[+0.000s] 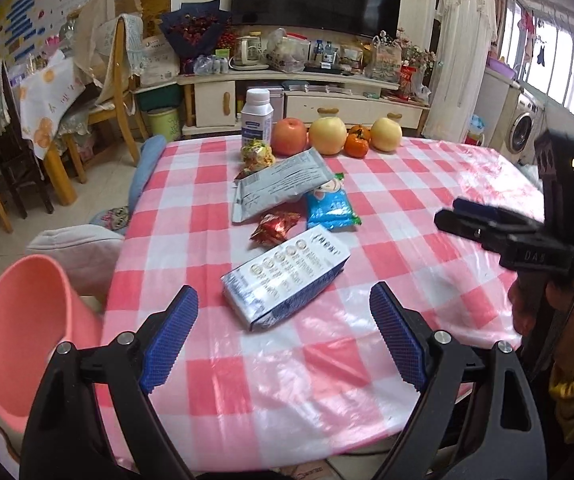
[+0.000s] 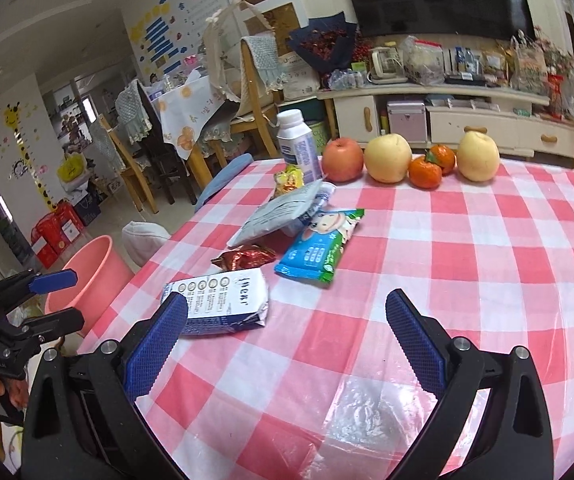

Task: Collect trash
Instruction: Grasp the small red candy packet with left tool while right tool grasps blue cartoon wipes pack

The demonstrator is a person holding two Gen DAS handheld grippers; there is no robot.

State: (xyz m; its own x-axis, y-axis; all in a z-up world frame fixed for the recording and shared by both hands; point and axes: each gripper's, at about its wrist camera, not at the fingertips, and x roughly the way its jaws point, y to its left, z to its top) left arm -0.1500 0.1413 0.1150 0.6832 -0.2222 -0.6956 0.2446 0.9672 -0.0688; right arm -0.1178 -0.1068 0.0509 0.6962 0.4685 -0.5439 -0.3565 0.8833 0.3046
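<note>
Both grippers hover over the near edge of a table spread with a pink-and-white checked plastic cloth (image 1: 287,380), and neither has hold of anything. The left gripper (image 1: 283,336) has its blue-padded jaws spread wide, the flattened milk carton (image 1: 285,278) lying on the cloth just beyond and between its fingertips without touching them. The right gripper (image 2: 287,340) is likewise wide open; its left finger pad (image 2: 155,344) overlaps the near corner of the same carton in that view, though whether it touches cannot be told. Further back sit a crumpled red foil wrapper (image 1: 274,227), a blue-and-green snack packet (image 1: 331,208), and a grey-white flattened pouch (image 1: 279,186) leaning up over the packet's far end. Behind these lies a yellow snack wrapper (image 1: 257,155) next to an upright white bottle (image 1: 257,118). Along the far edge stand a red apple (image 1: 289,136), two yellow pears (image 1: 327,135) and two tangerines (image 1: 357,142). A pink plastic bin (image 1: 23,340) stands on the floor off the table's left side, near the left gripper
</note>
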